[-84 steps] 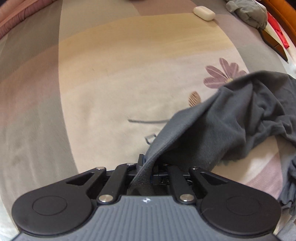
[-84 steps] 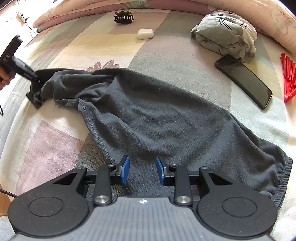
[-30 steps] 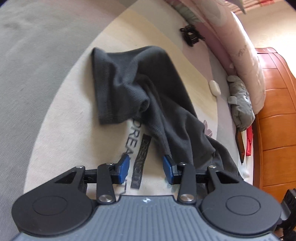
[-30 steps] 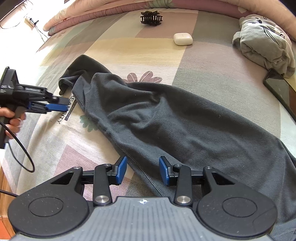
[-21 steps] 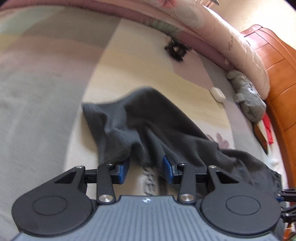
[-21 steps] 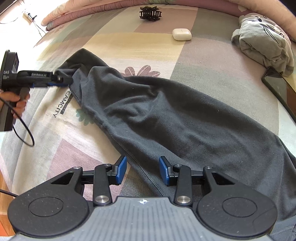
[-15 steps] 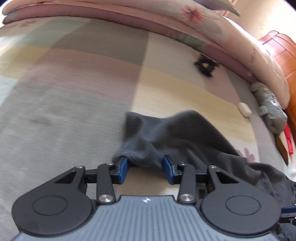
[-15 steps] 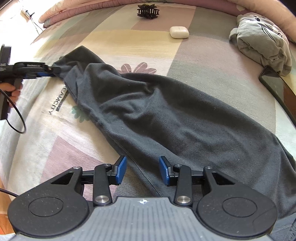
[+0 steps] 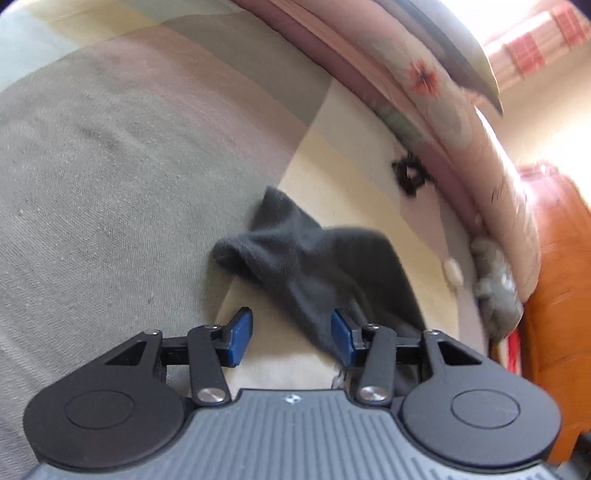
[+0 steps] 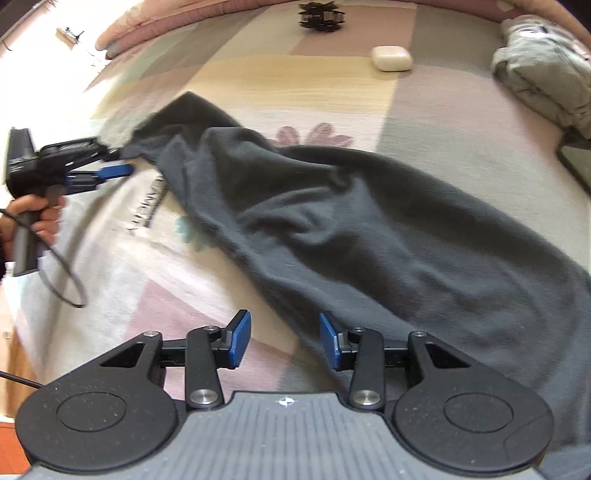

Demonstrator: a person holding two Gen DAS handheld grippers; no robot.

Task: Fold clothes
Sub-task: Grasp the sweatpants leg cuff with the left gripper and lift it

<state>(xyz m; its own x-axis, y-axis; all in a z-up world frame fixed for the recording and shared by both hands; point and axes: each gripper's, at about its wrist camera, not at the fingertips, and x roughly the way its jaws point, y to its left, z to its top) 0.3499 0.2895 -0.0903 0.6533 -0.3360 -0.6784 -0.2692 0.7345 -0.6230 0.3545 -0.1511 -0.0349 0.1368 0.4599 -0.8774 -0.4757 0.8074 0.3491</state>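
Note:
A dark grey garment (image 10: 369,221) lies stretched out across the patchwork bedspread (image 10: 303,85). Its narrow end (image 9: 295,254) sits just ahead of my left gripper (image 9: 291,338), which is open; the cloth's edge runs down past the right blue pad (image 9: 341,341). In the right wrist view the left gripper (image 10: 118,160) is at the garment's far left tip, held by a hand (image 10: 37,210). My right gripper (image 10: 283,339) hovers open over the garment's near hem, nothing between its pads.
A black hair clip (image 10: 321,14), a white earbud case (image 10: 391,58) and a folded light grey cloth (image 10: 543,74) lie at the far side. A dark phone (image 10: 576,162) is at the right edge. Pink quilt (image 9: 443,110) and orange headboard (image 9: 554,295) border the bed.
The left gripper, shut on the garment earlier, has let go and swung round to its narrow end, now drawn back slightly with fingers still apart. The right gripper has stayed open over the hem.

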